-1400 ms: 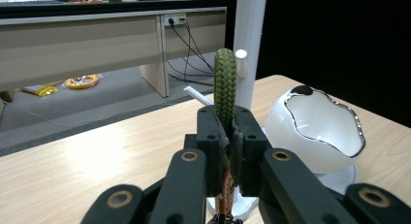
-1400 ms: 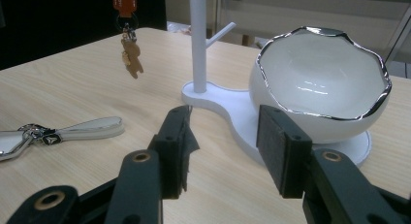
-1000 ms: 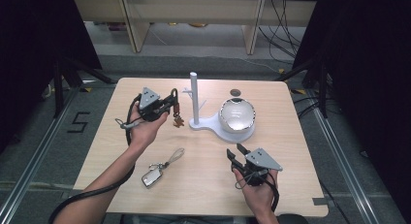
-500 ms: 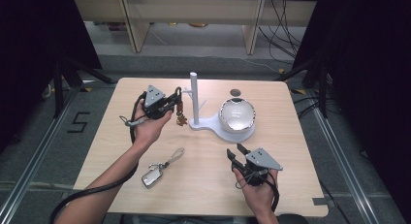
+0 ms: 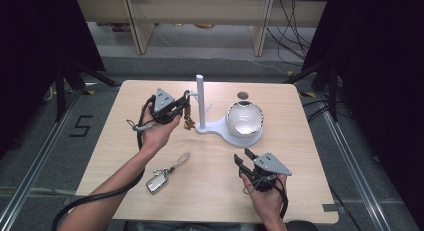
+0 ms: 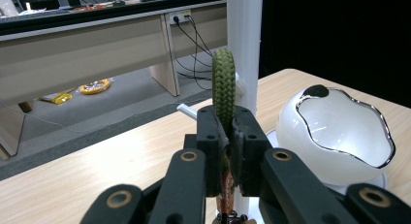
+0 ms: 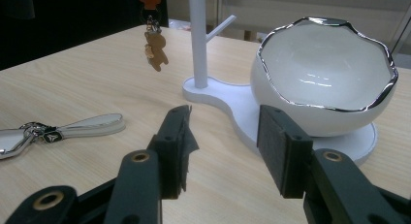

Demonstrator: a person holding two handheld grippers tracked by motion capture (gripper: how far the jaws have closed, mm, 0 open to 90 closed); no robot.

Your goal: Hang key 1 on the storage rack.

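Note:
My left gripper (image 5: 185,105) is shut on the green braided loop (image 6: 224,86) of a keychain, held just left of the white post (image 5: 200,98) of a stand. An orange tag and a brown bear charm (image 7: 156,52) dangle below the jaws. In the left gripper view the loop stands upright between the pads, with the post (image 6: 245,40) right behind it and a small side peg (image 6: 186,111) to the left. My right gripper (image 5: 243,158) rests near the table's front right, open and empty (image 7: 225,136), pointing at the stand.
A white bowl with a wavy silver rim (image 5: 245,118) sits on the stand's base (image 5: 215,128), right of the post. A silver car key with a strap (image 5: 159,180) lies at the front left. A small dark disc (image 5: 243,95) lies behind the bowl.
The left gripper has edged right toward the post, carrying the keychain. The right gripper has stayed in place.

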